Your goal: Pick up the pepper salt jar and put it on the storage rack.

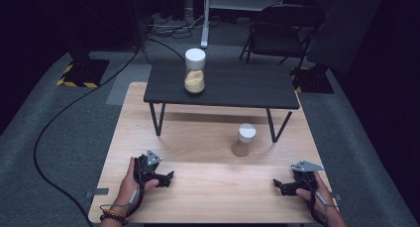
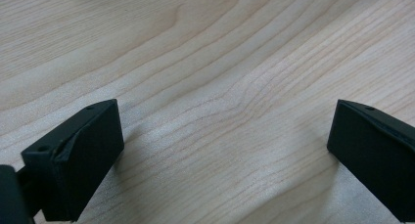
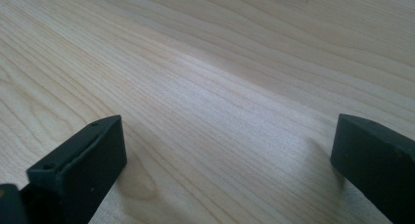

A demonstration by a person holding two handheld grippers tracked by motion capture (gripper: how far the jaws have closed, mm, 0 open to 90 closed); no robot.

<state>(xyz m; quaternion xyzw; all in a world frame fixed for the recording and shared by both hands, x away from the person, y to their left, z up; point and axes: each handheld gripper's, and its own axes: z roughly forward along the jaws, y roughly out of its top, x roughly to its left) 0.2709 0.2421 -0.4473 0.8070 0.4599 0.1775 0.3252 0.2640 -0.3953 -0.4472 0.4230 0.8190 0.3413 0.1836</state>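
Wood surface (image 1: 208,187) fills near half of high view; dark low shelf (image 1: 223,88) spans 12 o'clock. Tall jar (image 1: 194,71) with white lid, yellow grains, stands on shelf at 11 o'clock. Small jar (image 1: 243,140), white lid, stands on surface under shelf edge, 1 o'clock from centre. Left tongs (image 1: 168,177) at 7 o'clock, right tongs (image 1: 277,185) at 5 o'clock, both released, empty, resting on wood. Likely start step: reach not begun. Next move probably: right tongs travel toward 11 o'clock, straddle small jar.
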